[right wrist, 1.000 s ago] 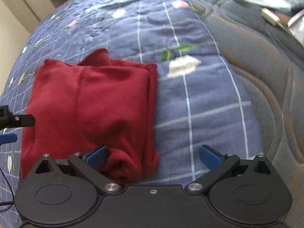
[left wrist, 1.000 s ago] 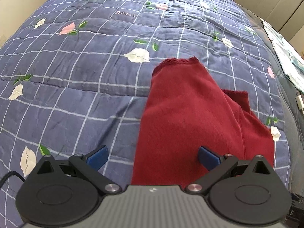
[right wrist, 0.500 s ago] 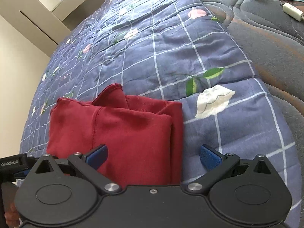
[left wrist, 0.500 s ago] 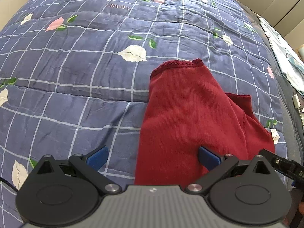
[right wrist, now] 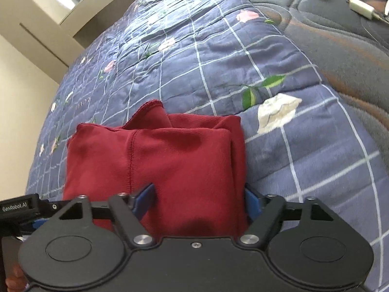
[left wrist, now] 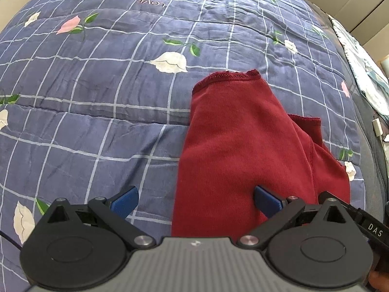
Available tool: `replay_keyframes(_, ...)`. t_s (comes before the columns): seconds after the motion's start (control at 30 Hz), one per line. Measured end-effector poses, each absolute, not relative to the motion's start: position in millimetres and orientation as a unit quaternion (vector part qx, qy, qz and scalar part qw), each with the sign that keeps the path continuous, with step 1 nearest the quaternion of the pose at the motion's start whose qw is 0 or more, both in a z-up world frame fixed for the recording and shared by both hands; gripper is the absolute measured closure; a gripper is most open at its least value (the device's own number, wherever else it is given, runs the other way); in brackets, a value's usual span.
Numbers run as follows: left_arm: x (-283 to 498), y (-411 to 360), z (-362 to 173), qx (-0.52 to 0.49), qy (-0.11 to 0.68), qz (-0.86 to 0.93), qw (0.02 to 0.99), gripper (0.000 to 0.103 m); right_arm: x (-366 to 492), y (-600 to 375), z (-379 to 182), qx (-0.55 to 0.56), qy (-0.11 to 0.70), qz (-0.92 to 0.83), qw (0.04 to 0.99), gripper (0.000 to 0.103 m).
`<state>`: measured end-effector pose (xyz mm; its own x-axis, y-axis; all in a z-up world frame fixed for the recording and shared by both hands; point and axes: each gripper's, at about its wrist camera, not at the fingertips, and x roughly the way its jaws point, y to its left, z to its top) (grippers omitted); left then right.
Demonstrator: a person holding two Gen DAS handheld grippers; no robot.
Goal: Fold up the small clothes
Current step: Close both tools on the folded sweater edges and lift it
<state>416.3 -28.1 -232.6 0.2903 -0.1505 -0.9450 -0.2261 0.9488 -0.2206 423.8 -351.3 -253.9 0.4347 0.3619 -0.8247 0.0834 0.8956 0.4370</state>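
- The red garment (left wrist: 243,146) lies folded on the bed's blue floral quilt (left wrist: 97,112); its near edge is hidden under both tools.
- Left gripper (left wrist: 195,198): fingers spread wide, straddling the garment's left edge.
- Right gripper (right wrist: 199,198): fingers closing around the folded right side; contact unclear.

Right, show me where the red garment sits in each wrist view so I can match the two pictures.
Left wrist view: the red garment fills the lower centre-right, running up from the camera body to a stitched hem above the middle.
Right wrist view: the red garment lies lower centre-left, folded into a block.
Shared landmark: the white flower printed on the blue quilt, just right of the garment in both.
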Motion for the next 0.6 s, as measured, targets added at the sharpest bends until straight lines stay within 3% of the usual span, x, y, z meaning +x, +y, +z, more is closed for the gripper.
replay_keyframes(0.27,415,-31,-231,-0.161,0.608,0.011,0.778,0.006,418,-357,-257,0.247,0.517,0.070,0.817,0.047)
replay_keyframes(0.33,414,-29,-230,-0.177,0.606,0.004,0.776,0.013,416,-356,-256,0.249,0.512,0.071,0.819,0.059)
replay_keyframes(0.4,412,-26,-231,-0.202,0.601,-0.014,0.773,0.032,414,-353,-253,0.248,0.506,0.076,0.823,0.071)
replay_keyframes(0.43,412,-25,-230,-0.211,0.599,-0.018,0.772,0.033,412,-351,-251,0.244,0.502,0.078,0.826,0.077)
replay_keyframes(0.6,406,-29,-220,-0.196,0.586,-0.025,0.786,0.074,406,-340,-227,0.220,0.477,0.091,0.846,0.085)
